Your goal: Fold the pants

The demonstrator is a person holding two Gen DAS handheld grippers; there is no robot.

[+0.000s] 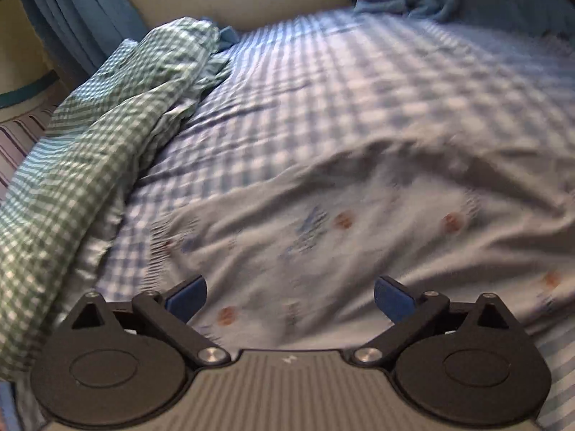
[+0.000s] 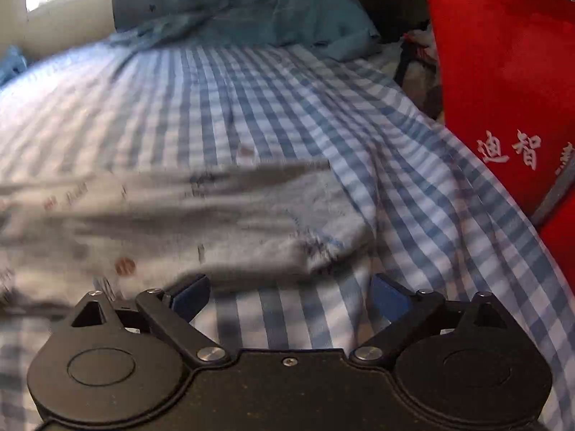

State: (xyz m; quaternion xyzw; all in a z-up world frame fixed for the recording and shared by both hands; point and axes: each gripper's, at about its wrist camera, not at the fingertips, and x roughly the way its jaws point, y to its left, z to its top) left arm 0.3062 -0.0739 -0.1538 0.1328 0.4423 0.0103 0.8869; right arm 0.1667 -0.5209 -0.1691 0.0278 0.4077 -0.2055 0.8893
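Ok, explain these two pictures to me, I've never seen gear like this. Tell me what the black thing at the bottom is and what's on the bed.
Each picture comes from a camera mounted on a hand-held gripper, looking forward along its two fingers. One shows the left gripper, the other the right gripper. The black discs and arms are the mechanism; the blue tips are the fingers. Both stand wide apart and hold nothing.

Below lies a bed with a blue checked sheet. On it are the pale printed pants, blurred here. A green checked blanket is bunched along the left view's edge. The right view shows blue bedding at the head and a red bag alongside.
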